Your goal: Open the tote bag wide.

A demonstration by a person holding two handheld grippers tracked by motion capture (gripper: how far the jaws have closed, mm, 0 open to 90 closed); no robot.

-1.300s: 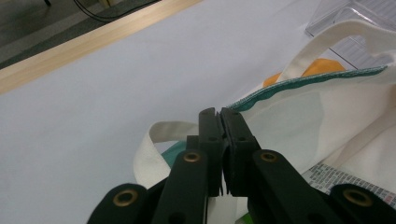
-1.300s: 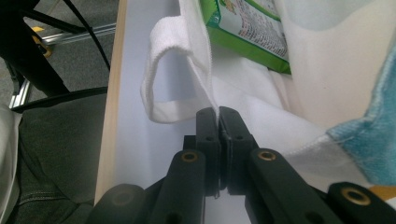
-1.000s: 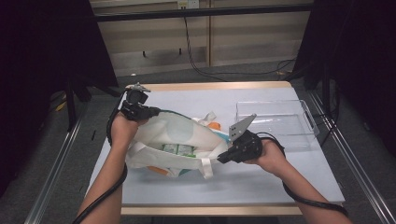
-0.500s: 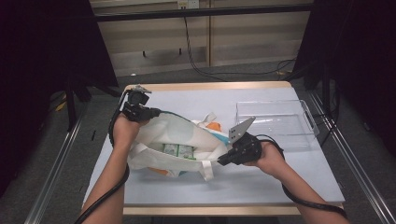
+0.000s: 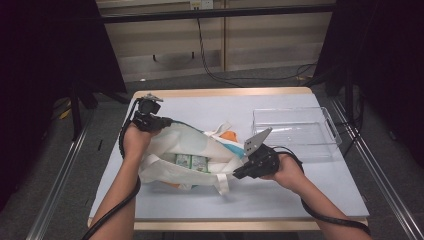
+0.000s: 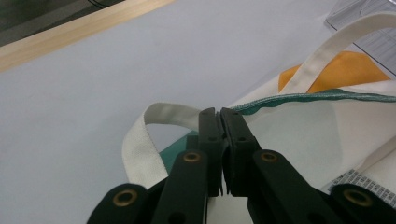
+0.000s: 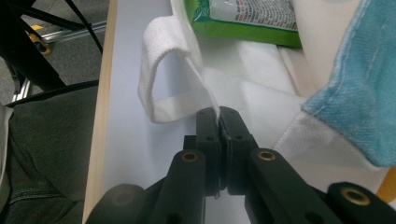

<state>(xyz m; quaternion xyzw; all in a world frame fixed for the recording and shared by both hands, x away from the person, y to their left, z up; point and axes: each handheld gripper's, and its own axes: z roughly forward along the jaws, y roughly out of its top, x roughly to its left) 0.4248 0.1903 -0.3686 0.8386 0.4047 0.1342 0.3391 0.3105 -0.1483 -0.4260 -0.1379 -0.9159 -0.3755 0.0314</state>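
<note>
A white cloth tote bag (image 5: pixel 185 145) with teal, blue and orange patches lies on the pale table (image 5: pixel 210 102), its mouth pulled open. Green packets (image 5: pixel 190 161) show inside it. My left gripper (image 5: pixel 166 122) is at the bag's far left rim, shut on the green-edged fabric (image 6: pixel 280 100) beside a white handle loop (image 6: pixel 140 135). My right gripper (image 5: pixel 237 174) is at the near right rim, shut on white bag fabric (image 7: pixel 243 107) next to another handle loop (image 7: pixel 163 56). The green packets (image 7: pixel 247 18) lie just beyond that handle loop.
A clear plastic tray (image 5: pixel 295 131) stands on the table to the right of the bag, behind my right hand. The table's wooden edge (image 5: pixel 220 93) runs along the far side. Metal rails flank the table on both sides.
</note>
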